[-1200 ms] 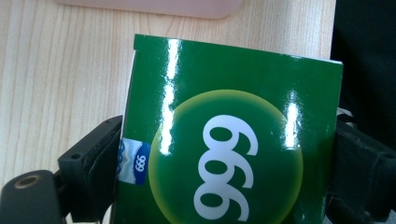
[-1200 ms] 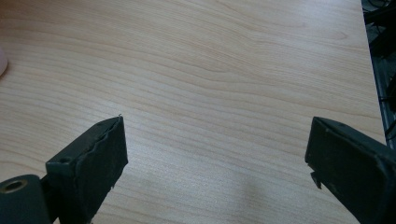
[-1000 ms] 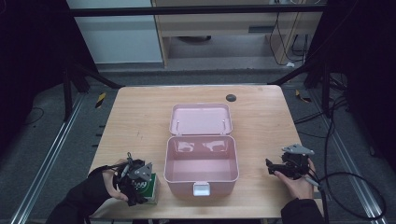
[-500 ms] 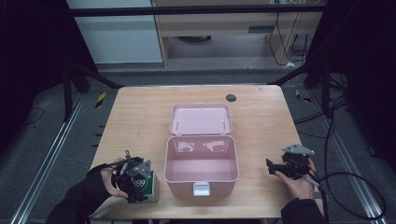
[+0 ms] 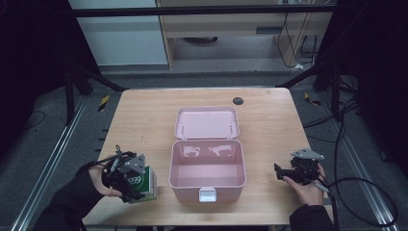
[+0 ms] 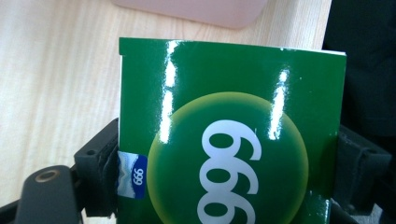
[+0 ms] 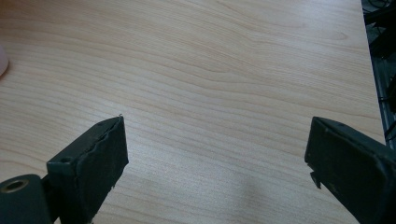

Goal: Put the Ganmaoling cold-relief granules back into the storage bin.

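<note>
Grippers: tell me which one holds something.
The left gripper, clamped on the green box. The right gripper stands open over bare table.

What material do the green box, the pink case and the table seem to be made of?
The green box, held in the left gripper, looks like glossy printed cardboard: bright reflections run across its flat face and its edges are sharp. The pink case seems to be moulded plastic with a smooth, slightly shiny surface and rounded corners. The table shows pale wood grain with a matt finish, though it may be laminate.
</note>
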`<state>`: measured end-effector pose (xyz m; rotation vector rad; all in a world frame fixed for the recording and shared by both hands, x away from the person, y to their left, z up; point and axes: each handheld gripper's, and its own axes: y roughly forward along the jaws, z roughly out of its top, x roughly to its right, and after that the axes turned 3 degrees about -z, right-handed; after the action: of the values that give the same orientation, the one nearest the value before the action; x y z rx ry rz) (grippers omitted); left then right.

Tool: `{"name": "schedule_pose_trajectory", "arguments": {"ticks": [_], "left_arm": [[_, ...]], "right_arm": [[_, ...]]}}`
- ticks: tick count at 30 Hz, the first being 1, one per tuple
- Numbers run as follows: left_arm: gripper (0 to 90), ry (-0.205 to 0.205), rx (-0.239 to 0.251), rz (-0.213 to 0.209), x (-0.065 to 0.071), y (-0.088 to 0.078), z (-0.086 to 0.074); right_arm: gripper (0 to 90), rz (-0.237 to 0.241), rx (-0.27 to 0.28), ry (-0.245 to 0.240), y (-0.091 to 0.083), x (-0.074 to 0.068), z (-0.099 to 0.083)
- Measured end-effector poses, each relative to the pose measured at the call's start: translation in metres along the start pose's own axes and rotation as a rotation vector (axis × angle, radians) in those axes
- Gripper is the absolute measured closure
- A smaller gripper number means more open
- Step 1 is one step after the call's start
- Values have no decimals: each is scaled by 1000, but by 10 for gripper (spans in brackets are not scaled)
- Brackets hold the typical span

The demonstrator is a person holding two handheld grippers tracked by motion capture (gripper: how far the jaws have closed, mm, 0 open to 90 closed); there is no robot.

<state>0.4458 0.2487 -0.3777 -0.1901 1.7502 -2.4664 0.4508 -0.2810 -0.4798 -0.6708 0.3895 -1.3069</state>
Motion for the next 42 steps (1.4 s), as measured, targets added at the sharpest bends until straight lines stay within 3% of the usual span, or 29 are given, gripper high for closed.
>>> {"name": "schedule_pose_trajectory", "arguments": {"ticks": [22,42], "left_arm": [[144,-24,20,47,-4,-62,38],[145,23,35,56,-12,-78,82]], "right_arm": [[60,-5,9,-6,0,-1,-1],[60,-8,14,-7,0,0,-1]]}}
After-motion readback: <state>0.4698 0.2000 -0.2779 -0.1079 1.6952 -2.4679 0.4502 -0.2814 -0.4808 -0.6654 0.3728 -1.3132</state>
